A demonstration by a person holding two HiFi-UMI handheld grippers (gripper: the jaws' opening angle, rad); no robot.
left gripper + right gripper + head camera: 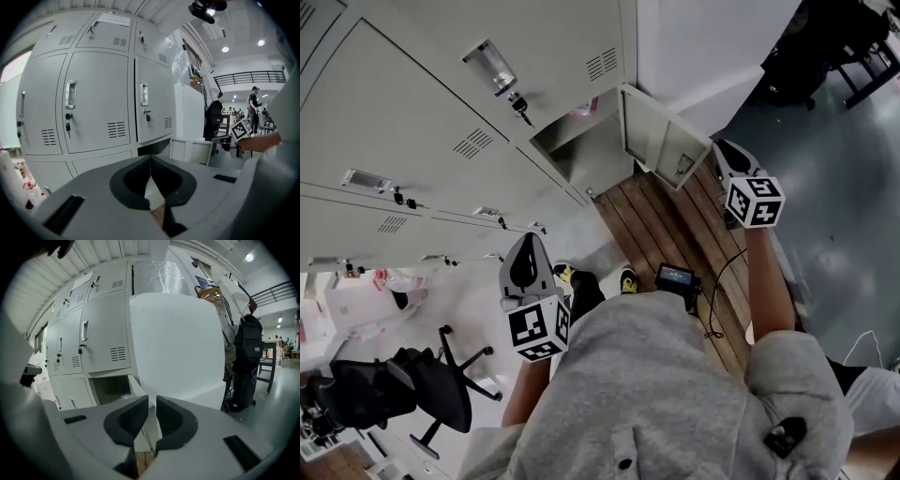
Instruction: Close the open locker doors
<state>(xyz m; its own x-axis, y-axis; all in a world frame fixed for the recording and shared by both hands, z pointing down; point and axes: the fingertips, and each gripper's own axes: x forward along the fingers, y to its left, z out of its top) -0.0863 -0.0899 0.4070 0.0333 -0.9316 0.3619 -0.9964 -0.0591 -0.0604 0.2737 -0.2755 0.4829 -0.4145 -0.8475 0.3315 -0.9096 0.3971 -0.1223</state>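
Observation:
A bank of grey lockers (441,112) has one bottom compartment (581,141) standing open, its door (661,141) swung out to the right. My right gripper (720,147) is shut and empty, its tip close to the outer face of that door; I cannot tell if it touches. In the right gripper view the jaws (152,401) point at the door's edge (140,392), with the open compartment (110,389) to its left. My left gripper (528,242) hangs shut and empty in front of the closed lockers. From the left gripper (150,161) view the open door (192,151) and the right gripper (234,136) show.
A wooden platform (675,234) lies under the open door, with a small black device (678,278) and a cable on it. A black office chair (412,389) stands at the lower left. A white pillar (178,343) borders the lockers; a dark backpack (248,348) hangs beyond it.

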